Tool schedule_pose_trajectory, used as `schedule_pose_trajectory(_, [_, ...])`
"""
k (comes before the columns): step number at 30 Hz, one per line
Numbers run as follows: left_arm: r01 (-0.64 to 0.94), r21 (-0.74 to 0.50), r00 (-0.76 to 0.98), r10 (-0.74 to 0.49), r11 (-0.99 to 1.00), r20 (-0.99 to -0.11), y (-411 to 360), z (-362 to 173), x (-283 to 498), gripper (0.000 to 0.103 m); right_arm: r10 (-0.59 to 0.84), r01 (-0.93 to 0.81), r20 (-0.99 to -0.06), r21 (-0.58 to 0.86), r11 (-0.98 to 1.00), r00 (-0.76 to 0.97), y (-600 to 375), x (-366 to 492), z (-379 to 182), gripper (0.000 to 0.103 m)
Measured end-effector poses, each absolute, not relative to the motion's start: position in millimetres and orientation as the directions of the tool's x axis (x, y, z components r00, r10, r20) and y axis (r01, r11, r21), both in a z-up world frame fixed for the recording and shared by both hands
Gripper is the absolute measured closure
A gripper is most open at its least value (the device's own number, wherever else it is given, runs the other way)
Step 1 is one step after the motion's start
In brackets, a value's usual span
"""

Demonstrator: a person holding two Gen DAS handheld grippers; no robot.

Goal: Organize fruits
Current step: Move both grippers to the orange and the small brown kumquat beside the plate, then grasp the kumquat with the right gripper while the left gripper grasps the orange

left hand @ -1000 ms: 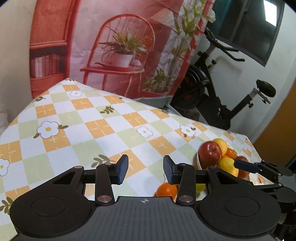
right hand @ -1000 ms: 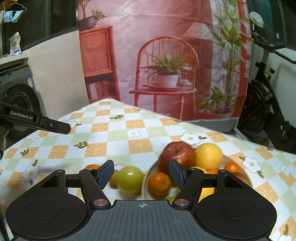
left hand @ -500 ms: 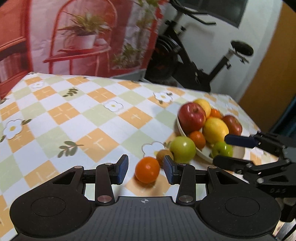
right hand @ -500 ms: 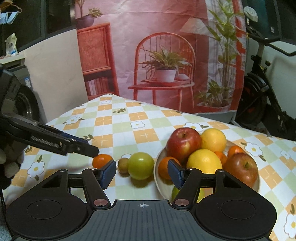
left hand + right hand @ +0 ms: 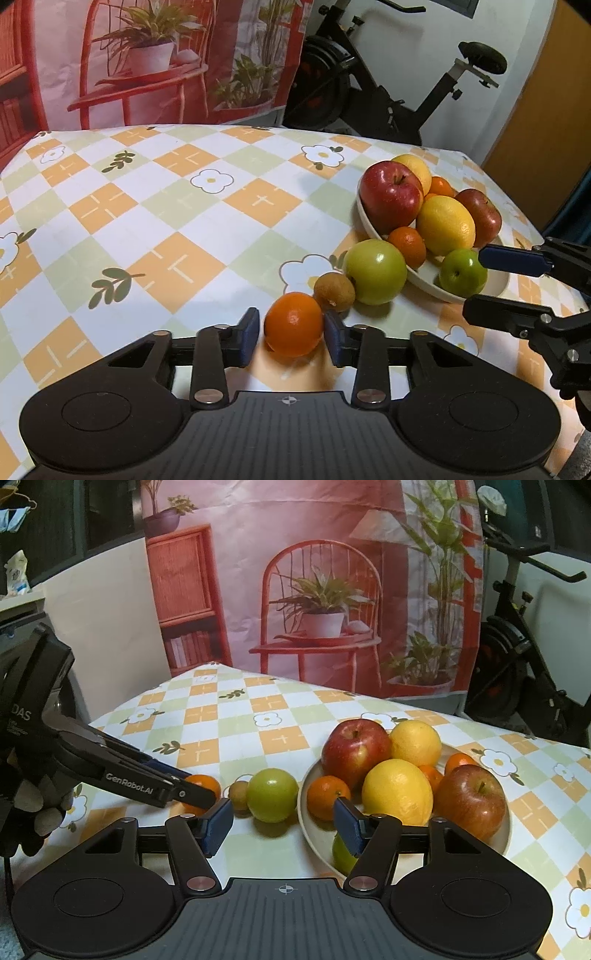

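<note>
A small orange [image 5: 294, 323] lies on the checked tablecloth, in a row with a brown kiwi-like fruit [image 5: 334, 291] and a green apple [image 5: 375, 271]. My left gripper [image 5: 291, 338] straddles that orange. Its jaws are closing, and a thin gap still shows at the left pad. The right wrist view shows the same orange [image 5: 201, 782] inside the left gripper [image 5: 195, 786]. A white plate [image 5: 369, 225] holds red apples, lemons, small oranges and a green apple [image 5: 461, 271]. My right gripper [image 5: 282, 825] hovers open over the plate's near rim [image 5: 306, 823], with nothing held.
An exercise bike [image 5: 369, 92] stands beyond the table's far right corner. A printed backdrop [image 5: 314, 590] with a red chair hangs behind the table. A person's gloved hand [image 5: 37, 812] grips the left tool. The table's right edge runs close behind the plate.
The left gripper dropped and swung right toward the fruit. The orange now sits between its jaws, which have narrowed. The right gripper barely moved.
</note>
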State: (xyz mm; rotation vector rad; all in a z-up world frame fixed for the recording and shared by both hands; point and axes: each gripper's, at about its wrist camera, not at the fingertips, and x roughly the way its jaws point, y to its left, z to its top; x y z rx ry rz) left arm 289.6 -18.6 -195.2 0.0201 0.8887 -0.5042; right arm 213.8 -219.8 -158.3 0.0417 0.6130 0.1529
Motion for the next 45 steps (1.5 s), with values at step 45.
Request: schedule_pose_trajectory(45, [0.219, -0.32, 0.689, -0.378, 0.922, -0.618, 56.8, -175.0, 251.1, 0.066, 0.085, -0.73, -0.887, -0.315, 0.607, 0.454, -110.0, 339.9, -187.0, 0.074])
